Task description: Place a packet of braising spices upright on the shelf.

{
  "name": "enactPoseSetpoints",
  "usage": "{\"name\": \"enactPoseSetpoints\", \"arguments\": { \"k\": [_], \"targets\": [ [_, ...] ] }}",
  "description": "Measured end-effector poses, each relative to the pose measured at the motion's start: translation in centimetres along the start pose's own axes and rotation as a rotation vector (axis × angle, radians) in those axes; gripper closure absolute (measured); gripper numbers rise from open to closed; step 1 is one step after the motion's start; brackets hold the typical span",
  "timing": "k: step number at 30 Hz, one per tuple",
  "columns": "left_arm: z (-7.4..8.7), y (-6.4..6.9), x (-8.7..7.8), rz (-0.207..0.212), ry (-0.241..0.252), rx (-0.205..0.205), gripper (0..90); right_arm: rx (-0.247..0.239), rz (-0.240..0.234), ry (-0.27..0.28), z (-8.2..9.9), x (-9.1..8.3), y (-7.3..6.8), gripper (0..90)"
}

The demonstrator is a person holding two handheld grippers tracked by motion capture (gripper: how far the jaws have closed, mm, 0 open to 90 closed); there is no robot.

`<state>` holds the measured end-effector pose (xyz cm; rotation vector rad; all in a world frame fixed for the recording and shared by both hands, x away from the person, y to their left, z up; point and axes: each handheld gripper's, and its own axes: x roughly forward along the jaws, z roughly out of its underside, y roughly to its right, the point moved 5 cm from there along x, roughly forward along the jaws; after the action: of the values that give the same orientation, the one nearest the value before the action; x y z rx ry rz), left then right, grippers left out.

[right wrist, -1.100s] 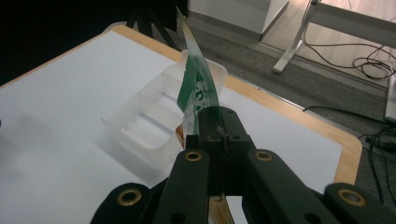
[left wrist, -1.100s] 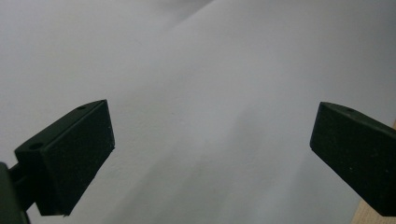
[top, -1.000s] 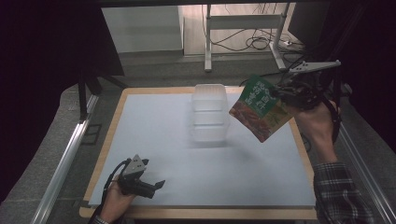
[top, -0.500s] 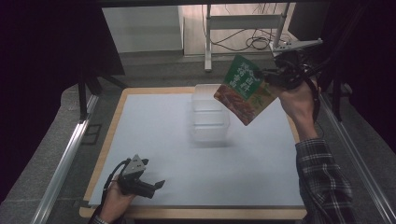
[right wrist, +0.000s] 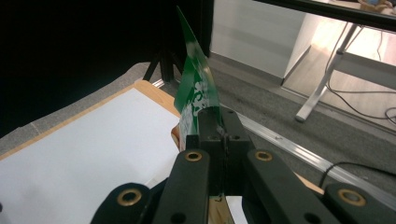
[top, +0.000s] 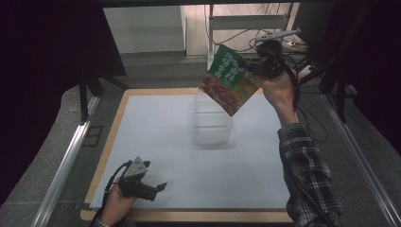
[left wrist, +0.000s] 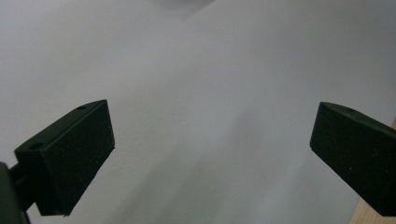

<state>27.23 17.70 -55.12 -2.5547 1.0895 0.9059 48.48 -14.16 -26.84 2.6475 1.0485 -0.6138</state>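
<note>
Down at the near left the left gripper [top: 161, 186] rested open on the white table [top: 156, 127], while the right gripper [top: 253, 67] pinched a green food packet [top: 228, 80] by its edge above the clear container [top: 212, 124], the packet seemingly light, floppy and slippery, its long axis slanting down toward the table.

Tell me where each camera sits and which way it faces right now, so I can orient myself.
High view: above the near table edge, looking forward and down; both forearms, left gripper, right gripper pinching the green packet over the clear container.
Left gripper view: on that gripper, facing the white table surface between open jaws.
Right gripper view: along shut jaws clamping the packet's edge.
Shared: packet, white surface.
</note>
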Motion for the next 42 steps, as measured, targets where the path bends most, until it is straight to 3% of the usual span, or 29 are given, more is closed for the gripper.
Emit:
{"name": "enactPoseSetpoints", "arguments": {
  "k": [13, 23, 32, 42],
  "targets": [
    [0.0, -0.1, -0.1, 0.000, 0.000, -0.004, 0.0, -0.061, -0.002, 0.017, 0.4, 5.7, -0.1, 89.1],
    [0.1, 0.0, 0.0, 0.004, -0.003, -0.004, 0.0, -0.088, -0.005, 0.013, 2.0, 8.0, 0.2, 89.1],
    [0.1, 0.0, 0.0, 0.004, -0.014, 0.005, 0.0, -0.113, -0.066, -0.085, 3.3, 8.7, 0.0, 89.0],
    [0.2, 0.0, 0.1, 0.001, -0.022, 0.008, 0.0, -0.108, -0.070, -0.169, 4.2, 11.4, -0.8, 88.7]
  ]
}}
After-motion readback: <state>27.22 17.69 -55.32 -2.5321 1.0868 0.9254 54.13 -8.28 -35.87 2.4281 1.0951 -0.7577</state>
